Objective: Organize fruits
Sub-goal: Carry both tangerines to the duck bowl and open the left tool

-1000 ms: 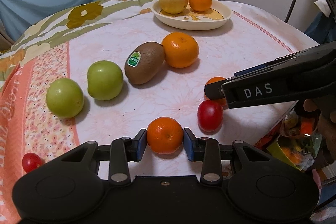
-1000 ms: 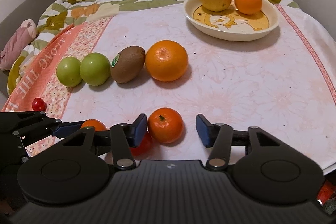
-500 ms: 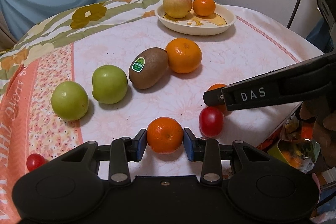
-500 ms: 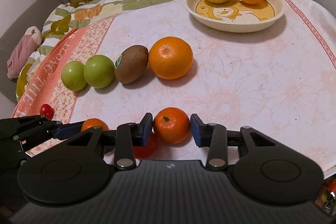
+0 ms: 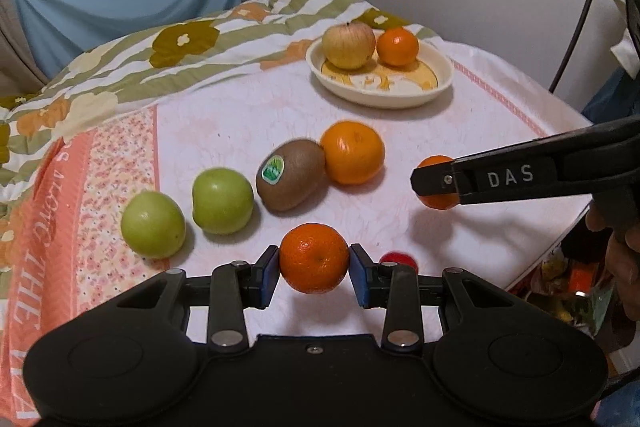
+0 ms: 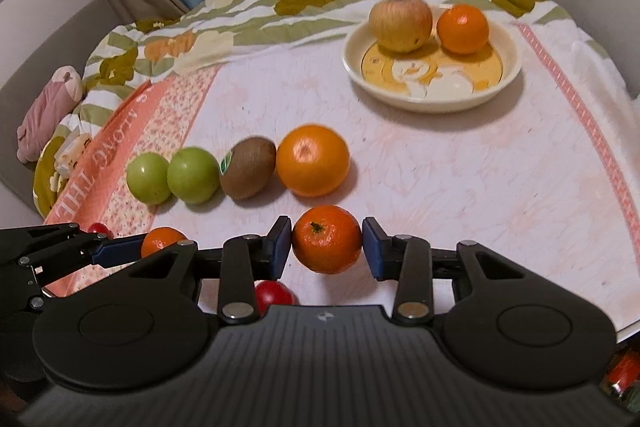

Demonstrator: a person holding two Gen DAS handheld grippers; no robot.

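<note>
Short of the plate [image 6: 500, 87], on its near side, each of my tools is pinching a small mandarin. The left tool [image 5: 314, 267] has its blue pads pressed against both sides of the left mandarin [image 5: 314, 258]. The right tool [image 6: 327, 253] is clamped the same way on the right mandarin [image 6: 327, 239], stem end facing the camera. In the left wrist view the right mandarin hangs clear of the worktop [image 6: 460, 187], with its shadow on the cloth beneath. The left mandarin also looks clear of the cloth, though I cannot be sure.

Between these two fruits and the plate runs a row of four. The big orange [image 6: 313, 159] lies nearest the plate and touches the kiwi [image 6: 248, 169], which carries a green sticker. Farther from the plate along the row come the first green fruit [image 6: 193, 175] and the second green fruit [image 6: 148, 178]. In the right wrist view these two look to be touching; in the left one a small gap shows between them.

A red tomato [image 6: 274, 297] rests on the worktop on the near side, half hidden behind my right tool's frame. A smaller cherry tomato [image 6: 97, 228] peeks over the left tool, well apart from the plate.

On the plate itself sit an apple [image 6: 400, 23] and a plate mandarin [image 6: 463, 29], side by side at its far rim.
</note>
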